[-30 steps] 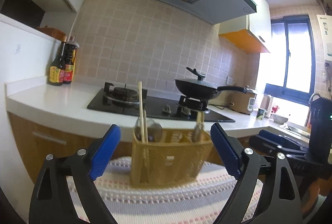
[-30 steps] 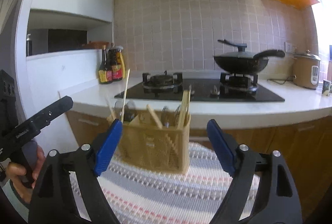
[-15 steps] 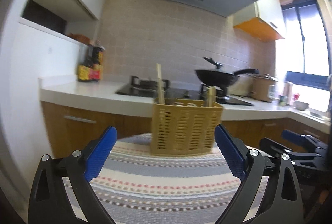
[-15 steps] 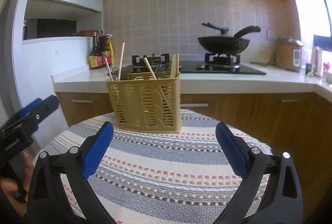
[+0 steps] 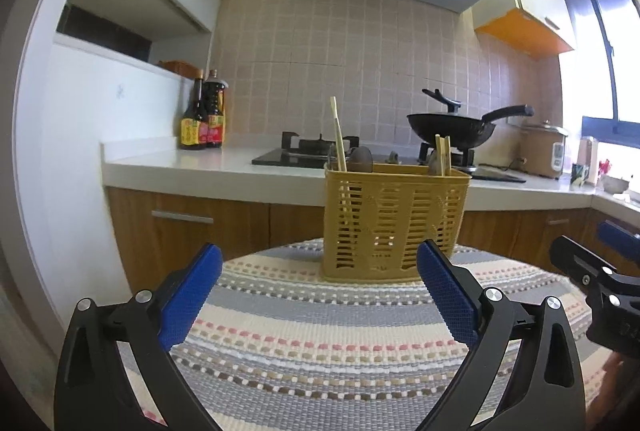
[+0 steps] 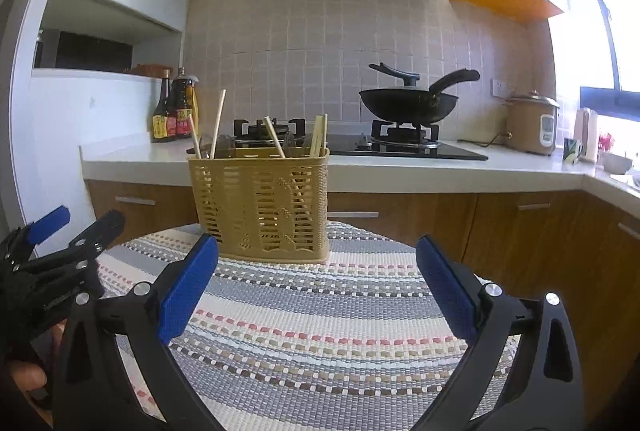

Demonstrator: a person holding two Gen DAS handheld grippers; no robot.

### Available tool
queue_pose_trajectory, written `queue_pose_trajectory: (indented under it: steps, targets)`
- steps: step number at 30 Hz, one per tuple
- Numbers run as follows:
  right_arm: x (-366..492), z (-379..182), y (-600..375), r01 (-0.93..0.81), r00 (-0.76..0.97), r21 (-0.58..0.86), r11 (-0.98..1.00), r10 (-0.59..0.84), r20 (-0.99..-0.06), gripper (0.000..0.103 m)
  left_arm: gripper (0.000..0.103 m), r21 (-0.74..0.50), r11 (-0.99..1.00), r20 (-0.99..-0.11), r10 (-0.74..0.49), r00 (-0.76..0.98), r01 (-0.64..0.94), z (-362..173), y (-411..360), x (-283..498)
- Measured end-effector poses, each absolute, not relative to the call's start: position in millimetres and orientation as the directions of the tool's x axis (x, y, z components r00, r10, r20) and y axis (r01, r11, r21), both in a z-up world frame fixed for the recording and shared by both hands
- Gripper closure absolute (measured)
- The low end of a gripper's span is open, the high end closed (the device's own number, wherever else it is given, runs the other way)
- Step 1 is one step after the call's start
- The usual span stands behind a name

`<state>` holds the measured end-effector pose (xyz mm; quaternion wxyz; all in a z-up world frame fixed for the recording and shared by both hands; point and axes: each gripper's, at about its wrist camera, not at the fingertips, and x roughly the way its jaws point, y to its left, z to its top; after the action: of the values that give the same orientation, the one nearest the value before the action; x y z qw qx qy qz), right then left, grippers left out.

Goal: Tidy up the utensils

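Right wrist view: basket [image 6: 260,207] upright on mat [image 6: 320,311], chopsticks [image 6: 218,121] inside light, stiff, slippery; both grippers [image 6: 316,289] [image 5: 320,295] released, jaws just widened, nothing between; pinch mid-shaft.
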<state>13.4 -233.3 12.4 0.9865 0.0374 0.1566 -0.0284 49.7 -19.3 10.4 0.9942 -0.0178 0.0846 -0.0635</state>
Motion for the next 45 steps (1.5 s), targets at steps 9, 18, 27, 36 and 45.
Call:
queue_pose_trajectory:
  steps: [9,18,27,36,45]
  targets:
    - [22.9,6.5,-230.2,0.031,0.933,0.063,0.998,-0.006,-0.36,0.008,0.008,-0.015,0.994,-0.187,-0.107,0.977,0.106,9.7,-23.1,52.0]
    - [23.1,6.2,-239.4,0.04,0.931,0.098,0.994,-0.002,-0.365,0.008,0.008,0.02,0.995,-0.181,-0.09,0.979,0.096,8.9,-29.4,49.5]
    - [24.2,4.8,-242.7,0.048,0.929,0.114,0.992,-0.002,-0.371,0.008,0.008,0.036,0.994,-0.192,-0.093,0.977,0.102,7.3,-34.5,48.3]
    - [24.1,4.7,-242.2,0.05,0.928,0.112,0.992,-0.004,-0.372,0.008,0.008,0.036,0.994,-0.2,-0.094,0.975,0.103,7.1,-35.2,50.0]
    - [24.0,4.1,-242.4,0.051,0.927,0.119,0.992,-0.002,-0.375,0.008,0.008,0.038,0.994,-0.205,-0.095,0.974,0.105,6.1,-35.7,50.6]
